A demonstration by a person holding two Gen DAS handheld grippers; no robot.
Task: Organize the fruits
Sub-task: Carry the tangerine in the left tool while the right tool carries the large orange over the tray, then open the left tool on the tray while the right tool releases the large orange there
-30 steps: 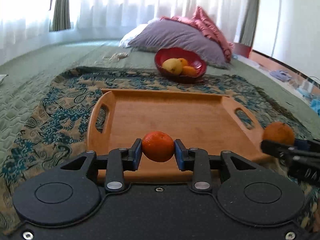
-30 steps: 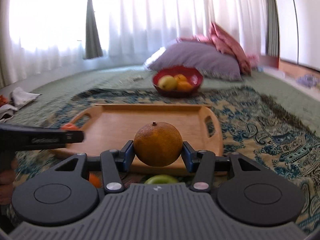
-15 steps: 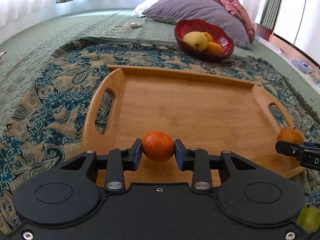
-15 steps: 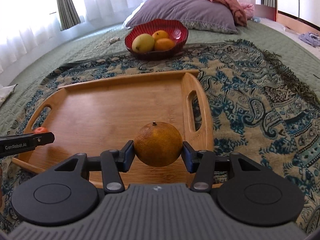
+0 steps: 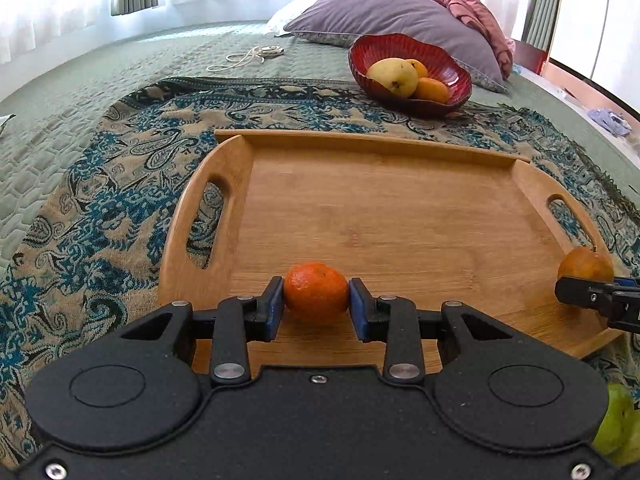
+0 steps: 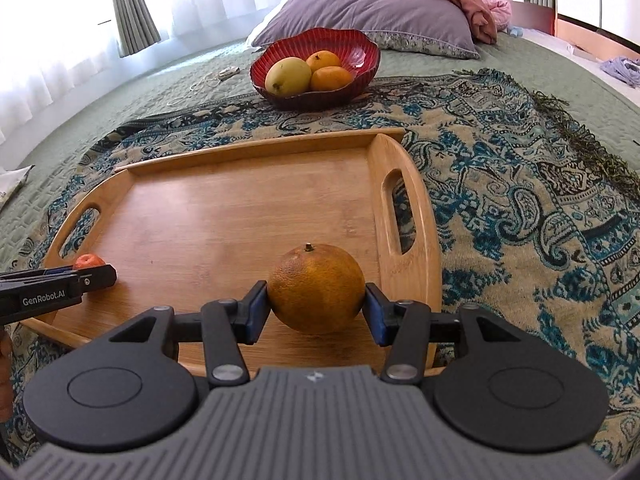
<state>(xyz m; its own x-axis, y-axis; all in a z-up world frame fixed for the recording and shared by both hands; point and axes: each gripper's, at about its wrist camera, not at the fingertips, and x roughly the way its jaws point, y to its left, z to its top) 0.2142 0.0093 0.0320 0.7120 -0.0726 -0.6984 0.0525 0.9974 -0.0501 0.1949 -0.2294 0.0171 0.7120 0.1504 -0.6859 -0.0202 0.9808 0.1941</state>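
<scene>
My left gripper is shut on a small bright tangerine, held low over the near left part of the wooden tray. My right gripper is shut on a larger dull orange with a stem, low over the tray's near right part. Each gripper shows in the other's view: the right one with its orange, the left one with its tangerine.
A red bowl beyond the tray holds a yellow mango and two oranges. A patterned blanket lies under the tray. A green fruit lies at the near right. A pillow and a cord lie behind.
Both grippers have tilted down and moved forward over the tray, each still holding its fruit. The tray now fills more of both views.
</scene>
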